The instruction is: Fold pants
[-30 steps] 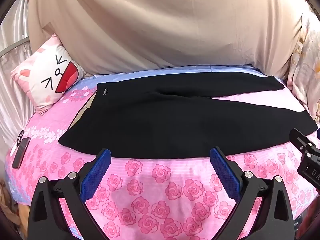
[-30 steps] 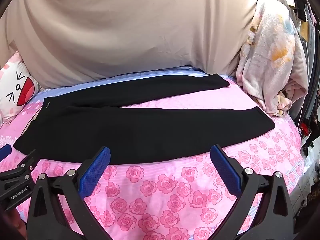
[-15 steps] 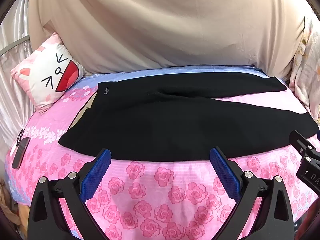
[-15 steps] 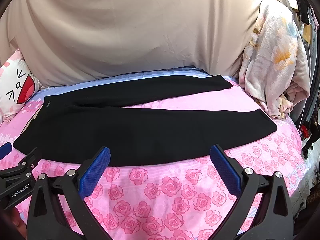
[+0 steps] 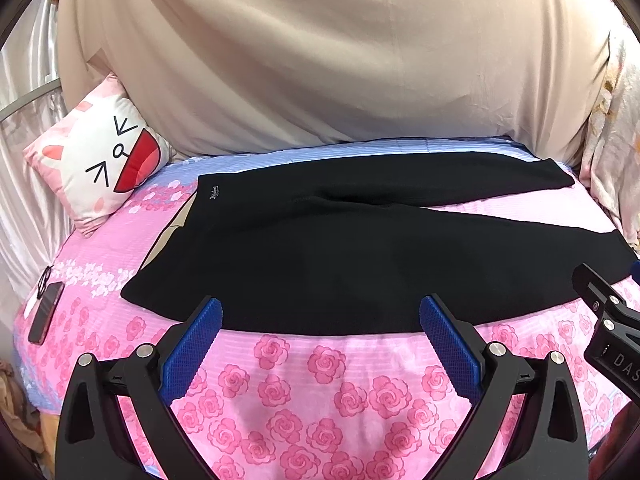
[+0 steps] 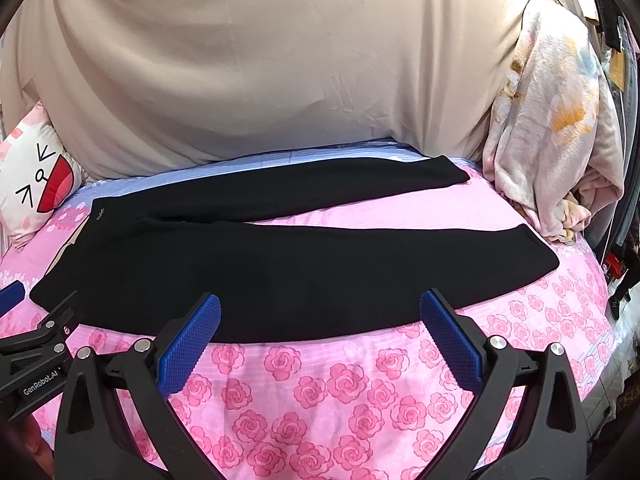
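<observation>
**Fold pants: status before first fold**

Both wrist views have shifted only slightly since the earlier frames: the near edge of the pants (image 5: 360, 264) now sits a little closer to the fingertips, so both grippers have eased forward. Nothing on the bed has moved.

Progress: no fold is made. The pants (image 6: 280, 268) lie flat and spread across the centre of the frame on the pink rose bedsheet (image 5: 320, 392), waistband at left, both legs running right and splayed apart. All folding steps remain, judged from this layout.

Gripper state: the left gripper (image 5: 320, 320) is spread wide and holds nothing. The right gripper (image 6: 320, 318) is likewise wide and empty. Both hover near the pants' near edge; contact cannot be confirmed.

Containers: none visible. A cartoon pillow (image 5: 104, 168) occupies the upper left; a phone (image 5: 46, 312) lies at the left edge.
</observation>
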Demonstrator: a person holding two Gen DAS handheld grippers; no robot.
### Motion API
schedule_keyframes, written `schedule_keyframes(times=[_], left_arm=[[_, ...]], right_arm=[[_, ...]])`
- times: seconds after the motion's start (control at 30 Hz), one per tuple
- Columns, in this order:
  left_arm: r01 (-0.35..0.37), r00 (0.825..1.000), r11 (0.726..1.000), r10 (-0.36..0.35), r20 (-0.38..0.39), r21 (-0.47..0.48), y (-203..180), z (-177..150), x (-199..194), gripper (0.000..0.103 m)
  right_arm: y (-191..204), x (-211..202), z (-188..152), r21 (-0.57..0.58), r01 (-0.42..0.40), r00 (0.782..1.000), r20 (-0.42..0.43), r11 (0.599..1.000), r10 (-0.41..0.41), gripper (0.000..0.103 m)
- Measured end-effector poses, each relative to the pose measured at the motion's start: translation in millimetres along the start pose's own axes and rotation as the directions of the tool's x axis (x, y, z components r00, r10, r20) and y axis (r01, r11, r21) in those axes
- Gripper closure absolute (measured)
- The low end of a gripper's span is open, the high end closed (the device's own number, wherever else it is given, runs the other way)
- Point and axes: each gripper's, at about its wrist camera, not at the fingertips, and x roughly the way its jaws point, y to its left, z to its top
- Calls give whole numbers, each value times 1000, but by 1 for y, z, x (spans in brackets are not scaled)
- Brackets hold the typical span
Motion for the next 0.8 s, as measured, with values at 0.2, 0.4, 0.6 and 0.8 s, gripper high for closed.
schedule_keyframes(times=[0.2, 0.4, 0.6, 0.8], left_arm=[[-9, 1000, 1000, 9, -3, -6, -1, 2, 0, 5], [-19, 1000, 1000, 19, -1, -9, 0, 3, 0, 5], [-22, 1000, 1000, 22, -6, -10, -1, 4, 0, 5], [-24, 1000, 1000, 24, -17, -11, 1, 4, 3, 5]], right_arm=[[-1, 1, 3, 5, -4, 1000, -2, 1000, 4, 5], [-2, 4, 4, 7, -11, 1000, -6, 1000, 11, 5], [-1, 5, 1, 8, -11, 1000, -5, 1000, 11, 5], [-4, 6, -4, 16, -10, 1000, -11, 1000, 10, 5]])
